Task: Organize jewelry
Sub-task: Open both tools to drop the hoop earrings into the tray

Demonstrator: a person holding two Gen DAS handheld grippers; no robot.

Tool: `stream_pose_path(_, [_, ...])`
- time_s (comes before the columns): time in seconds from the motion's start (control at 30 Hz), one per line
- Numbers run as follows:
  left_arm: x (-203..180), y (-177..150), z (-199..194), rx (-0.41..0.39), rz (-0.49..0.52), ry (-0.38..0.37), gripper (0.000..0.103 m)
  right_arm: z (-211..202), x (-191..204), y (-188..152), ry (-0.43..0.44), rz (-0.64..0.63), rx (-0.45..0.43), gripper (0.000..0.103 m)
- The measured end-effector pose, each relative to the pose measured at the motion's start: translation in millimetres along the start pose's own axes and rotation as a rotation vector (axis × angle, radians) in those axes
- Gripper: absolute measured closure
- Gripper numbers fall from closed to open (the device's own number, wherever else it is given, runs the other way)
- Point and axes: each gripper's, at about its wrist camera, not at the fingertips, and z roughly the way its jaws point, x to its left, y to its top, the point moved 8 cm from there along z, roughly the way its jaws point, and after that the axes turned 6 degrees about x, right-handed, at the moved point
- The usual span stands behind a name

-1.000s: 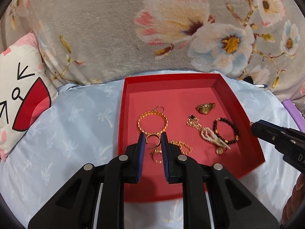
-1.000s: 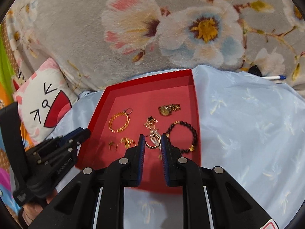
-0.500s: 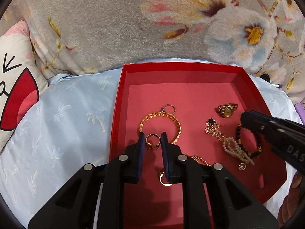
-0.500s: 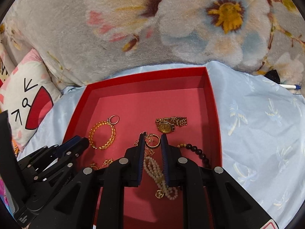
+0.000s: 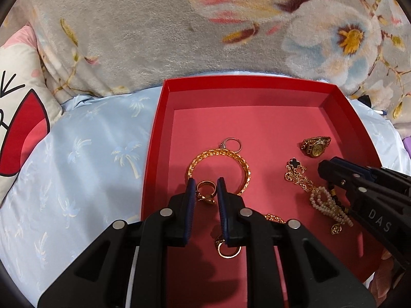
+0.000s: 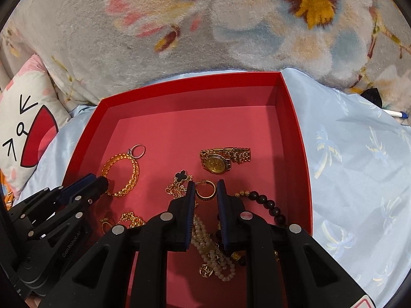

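Dropping closer over the red tray (image 5: 156,138), left gripper (image 5: 204,192) pinching a gold ring (image 5: 205,190); right gripper (image 6: 204,192) clamping a hoop earring (image 6: 205,191); set-down looks imminent.

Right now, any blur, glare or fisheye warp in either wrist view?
Left wrist view: sharp, straight red cardboard tray walls bow outward, dark vignette corners, claw shadow on the tray floor. Right wrist view: also sharp, same warp, faint glint on gold wristwatch.

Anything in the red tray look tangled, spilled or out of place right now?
Nothing has spilled outside the red tray. One thing stands out: the pearl strand, the gold chain with the black clover and the dark bead bracelet lie overlapping in one heap, apparently tangled. The gold watch and gold chain bracelet lie apart.
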Motion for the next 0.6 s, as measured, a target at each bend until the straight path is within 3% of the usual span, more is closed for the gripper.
stream_pose_path(0.27, [1,-2,1,0.012,-0.014,-0.009,0.083,0,-2,-4,0.009,0.013,-0.014,0.085])
stream_pose_path(0.6, [0,-8,-22,-0.022,-0.031,-0.032,0.071,-34,4,-26,0.02,-0.013,-0.064,0.082])
